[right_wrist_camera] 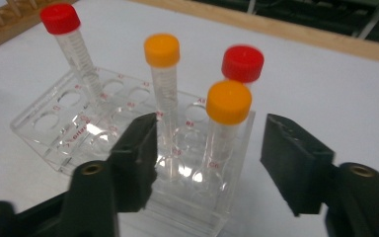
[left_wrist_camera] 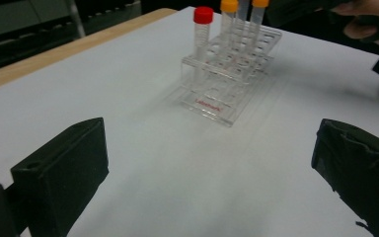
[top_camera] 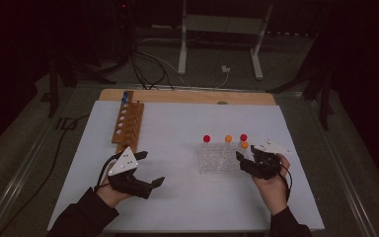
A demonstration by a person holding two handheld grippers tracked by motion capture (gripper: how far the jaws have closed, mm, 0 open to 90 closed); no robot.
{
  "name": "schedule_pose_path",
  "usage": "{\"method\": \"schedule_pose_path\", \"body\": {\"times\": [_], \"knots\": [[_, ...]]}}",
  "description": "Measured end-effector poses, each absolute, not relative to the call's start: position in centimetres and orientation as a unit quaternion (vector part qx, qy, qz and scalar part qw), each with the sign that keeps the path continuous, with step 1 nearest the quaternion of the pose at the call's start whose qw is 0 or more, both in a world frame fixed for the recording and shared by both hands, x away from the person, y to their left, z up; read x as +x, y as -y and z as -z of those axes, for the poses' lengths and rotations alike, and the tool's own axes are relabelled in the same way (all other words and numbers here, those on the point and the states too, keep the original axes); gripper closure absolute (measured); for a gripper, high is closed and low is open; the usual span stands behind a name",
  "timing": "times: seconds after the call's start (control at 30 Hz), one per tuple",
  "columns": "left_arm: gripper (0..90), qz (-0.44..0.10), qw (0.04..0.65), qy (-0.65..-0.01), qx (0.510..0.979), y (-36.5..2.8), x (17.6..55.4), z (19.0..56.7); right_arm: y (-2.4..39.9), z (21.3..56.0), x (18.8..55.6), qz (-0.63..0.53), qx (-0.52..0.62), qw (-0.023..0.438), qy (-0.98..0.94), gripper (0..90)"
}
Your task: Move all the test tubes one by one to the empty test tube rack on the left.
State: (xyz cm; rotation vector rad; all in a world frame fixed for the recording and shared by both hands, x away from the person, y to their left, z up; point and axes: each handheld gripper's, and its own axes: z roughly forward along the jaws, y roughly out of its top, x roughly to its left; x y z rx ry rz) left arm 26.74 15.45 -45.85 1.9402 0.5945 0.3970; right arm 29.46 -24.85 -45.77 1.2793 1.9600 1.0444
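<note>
On the white-covered bench [top_camera: 177,197], the right gripper [right_wrist_camera: 208,148] has its matte black blocky jaws half-open around, not pressing, the near orange-capped clear tube [right_wrist_camera: 225,123] standing in the transparent plastic rack [right_wrist_camera: 54,133], while the left gripper [left_wrist_camera: 207,168] gapes wide and empty near the wooden rack [top_camera: 128,123].

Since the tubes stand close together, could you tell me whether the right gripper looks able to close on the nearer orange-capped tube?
Probably yes. The right gripper has its jaws either side of the nearer orange-capped tube, not yet touching it. The red-capped tube stands behind it, clear of the jaws.
</note>
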Motion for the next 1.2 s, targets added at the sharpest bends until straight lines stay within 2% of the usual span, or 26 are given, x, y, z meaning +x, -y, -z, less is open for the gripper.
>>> {"method": "schedule_pose_path", "body": {"times": [0.13,0.43,0.57,0.73,1.2], "knots": [[1.8,-0.168,0.509,-0.248,0.807,-15.4,26.8,45.9,25.0,46.1,30.0,-0.384,0.483,0.276,-0.737,53.2],[1.8,-0.17,0.511,-0.249,0.805,-15.8,26.9,45.8,25.1,46.6,31.2,-0.37,0.494,0.258,-0.743,65.1],[1.8,-0.166,0.51,-0.249,0.806,-15.7,27.0,45.9,25.0,46.7,31.5,-0.361,0.495,0.262,-0.746,74.0],[1.8,-0.165,0.509,-0.249,0.807,-15.6,27.0,46.0,25.2,46.3,31.4,-0.37,0.495,0.26,-0.742,74.8],[1.8,-0.16,0.515,-0.246,0.805,-15.8,26.9,45.6,25.1,43.0,29.1,-0.395,0.463,0.309,-0.731,74.9]]}}
